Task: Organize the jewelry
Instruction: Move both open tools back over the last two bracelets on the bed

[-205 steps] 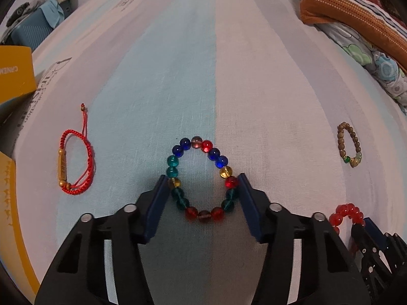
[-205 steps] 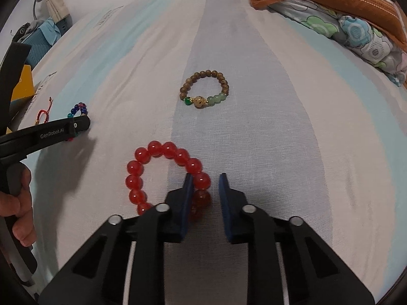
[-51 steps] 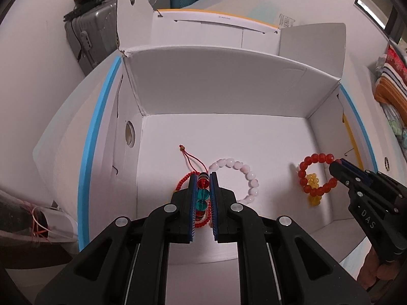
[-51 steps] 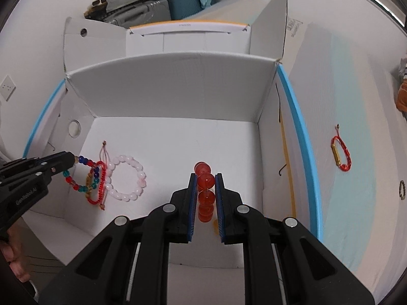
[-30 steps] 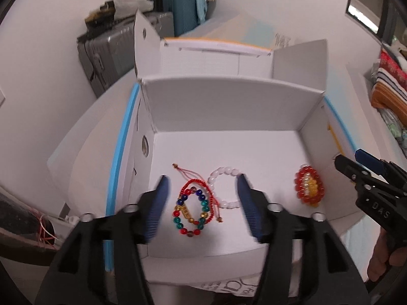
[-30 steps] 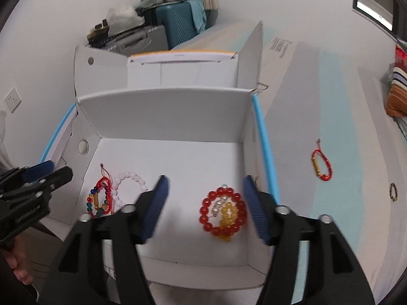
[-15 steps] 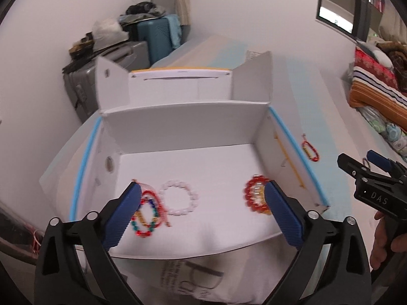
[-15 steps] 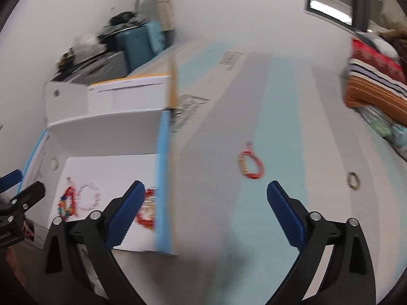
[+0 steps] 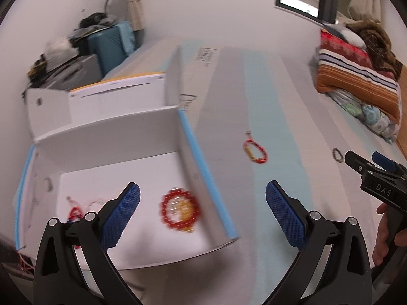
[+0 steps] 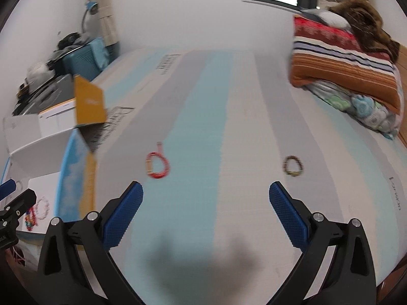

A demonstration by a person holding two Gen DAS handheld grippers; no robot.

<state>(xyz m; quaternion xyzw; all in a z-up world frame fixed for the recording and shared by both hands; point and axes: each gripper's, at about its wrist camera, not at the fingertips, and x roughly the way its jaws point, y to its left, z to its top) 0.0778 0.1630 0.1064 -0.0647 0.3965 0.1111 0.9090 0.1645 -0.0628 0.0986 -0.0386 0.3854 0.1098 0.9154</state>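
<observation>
A bed fills both views, its sheet striped lengthwise in grey, pale blue and cream. At its left edge stands an open white box with blue-trimmed walls and raised flaps. On the box floor near the right wall lies a red bead bracelet ringing a yellow one; toward the left wall are a red cord bracelet, a multicoloured one and a white one, all blurred. Out on the sheet, a red cord bracelet with a gold tube lies near the box, and a brown bead bracelet lies well apart toward the right edge. Folded striped quilts are stacked at the far right corner. Beyond the left edge, suitcases stand against a white wall.

The left gripper hangs over the box's right wall, the right gripper over bare sheet. Both have just been opening; their fingers are spread wide with nothing between them.
</observation>
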